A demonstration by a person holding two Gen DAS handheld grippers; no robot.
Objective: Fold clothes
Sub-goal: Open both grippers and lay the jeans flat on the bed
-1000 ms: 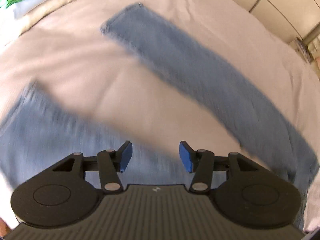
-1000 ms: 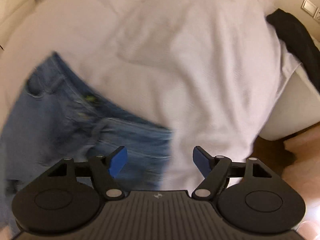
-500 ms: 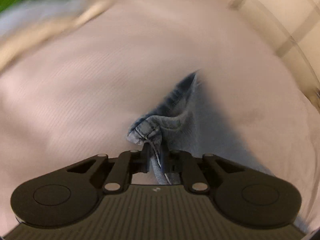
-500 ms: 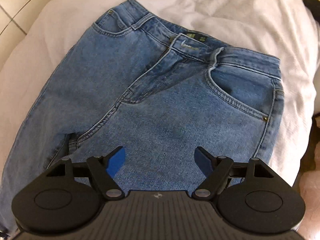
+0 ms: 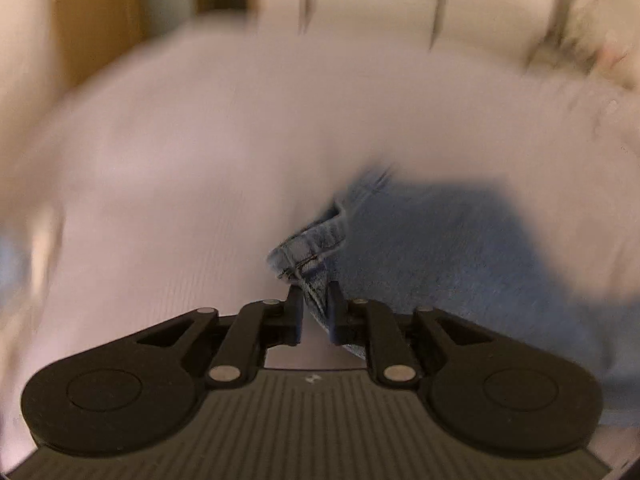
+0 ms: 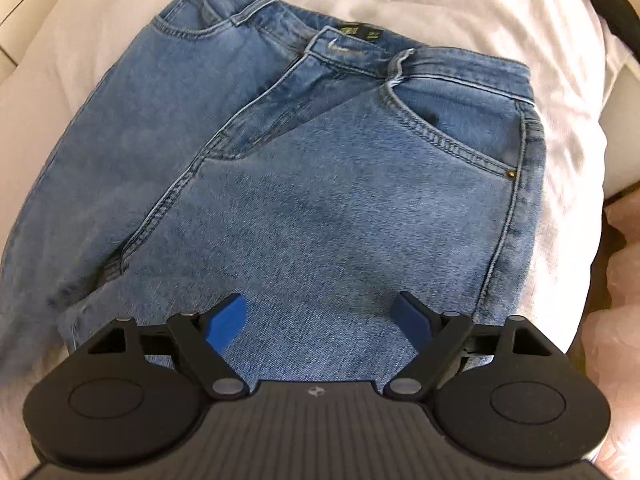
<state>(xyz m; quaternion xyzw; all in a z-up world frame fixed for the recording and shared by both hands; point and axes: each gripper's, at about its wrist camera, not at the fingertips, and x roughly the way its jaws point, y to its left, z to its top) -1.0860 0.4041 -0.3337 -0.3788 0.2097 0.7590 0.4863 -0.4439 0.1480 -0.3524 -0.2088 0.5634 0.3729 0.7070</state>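
A bed (image 6: 460,4) under a rumpled white cover fills both views, w/ pale panelled cabinet fronts (image 5: 372,4) blurred behind it in the left wrist view and a black garment (image 6: 608,4) at the far right edge in the right wrist view. One pair of blue jeans (image 6: 320,168) lies front-up on the bed, waistband away from the camera, fly open, two front pockets showing. Two tongs in play: the left tongs (image 5: 316,312) are clamped on a bunched hem of a jeans leg (image 5: 308,252), holding it above the cover w/ the rest of the denim trailing off to the right; view heavily motion-blurred. The right tongs (image 6: 320,316) hover low over the jeans' thigh area, blue pads spread wide apart, nothing between them; contact w/ the denim can't be told.
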